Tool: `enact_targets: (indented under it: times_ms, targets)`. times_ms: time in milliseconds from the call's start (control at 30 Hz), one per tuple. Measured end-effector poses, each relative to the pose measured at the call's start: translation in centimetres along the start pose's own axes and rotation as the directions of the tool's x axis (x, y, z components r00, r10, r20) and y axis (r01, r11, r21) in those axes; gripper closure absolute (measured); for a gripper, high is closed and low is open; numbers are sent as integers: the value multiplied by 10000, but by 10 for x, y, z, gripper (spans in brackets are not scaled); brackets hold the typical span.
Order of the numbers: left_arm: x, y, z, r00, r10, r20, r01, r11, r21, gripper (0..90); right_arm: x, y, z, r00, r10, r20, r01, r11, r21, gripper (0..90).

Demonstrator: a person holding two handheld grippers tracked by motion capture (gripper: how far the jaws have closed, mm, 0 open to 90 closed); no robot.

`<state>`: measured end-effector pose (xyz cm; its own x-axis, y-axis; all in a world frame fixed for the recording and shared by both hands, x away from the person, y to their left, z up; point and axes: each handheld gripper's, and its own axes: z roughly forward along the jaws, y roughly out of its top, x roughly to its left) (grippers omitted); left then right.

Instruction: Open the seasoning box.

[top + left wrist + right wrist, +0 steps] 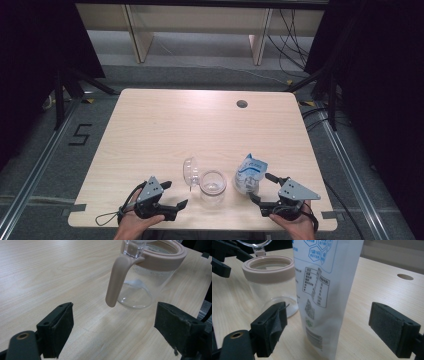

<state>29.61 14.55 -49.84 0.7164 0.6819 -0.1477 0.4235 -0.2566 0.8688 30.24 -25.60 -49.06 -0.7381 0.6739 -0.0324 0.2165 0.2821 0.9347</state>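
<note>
White and blue, the pouch (324,290) is stood upright near the table's (165,125) front edge, directly ahead of the right gripper (272,192), whose jaws are spread wide and empty around it. The clear jar (213,187) is stood just left of it, its handle (117,281) pointed toward the left gripper (170,194), likewise wide open and empty.

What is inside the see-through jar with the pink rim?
The clear glass jar with the pink rim looks empty: the table shows through its bottom. Its clear lid is flipped open. The white printed pouch hides part of its side.
</note>
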Motion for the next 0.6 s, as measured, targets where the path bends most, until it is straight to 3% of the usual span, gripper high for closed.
enact_targets:
  times_ms: [100, 167, 333, 567, 600]
  targets:
    - [0, 0, 0, 10000, -21, 12, 21, 10000, -2, 152, -1, 0, 2, 9999, -141, 78, 141, 9999, -8, 159]
    - [0, 0, 0, 10000, -32, -3, 32, 10000, -5, 152, -3, -1, 6, 9995, -303, -13, 302, 9990, -335, 159]
    - [2, 0, -1, 10000, -4, 55, 5, 10000, -64, 152, -3, -2, 12, 10000, -84, -44, 84, 10000, -51, 160]
    - [2, -1, -2, 9997, -236, 49, 237, 9996, -147, 151, -8, -3, 21, 9992, -388, -86, 386, 9990, -240, 161]
    - [2, -1, -2, 9997, -233, 34, 233, 9996, -146, 152, -6, -3, 22, 9999, -65, -126, 65, 10000, -43, 161]
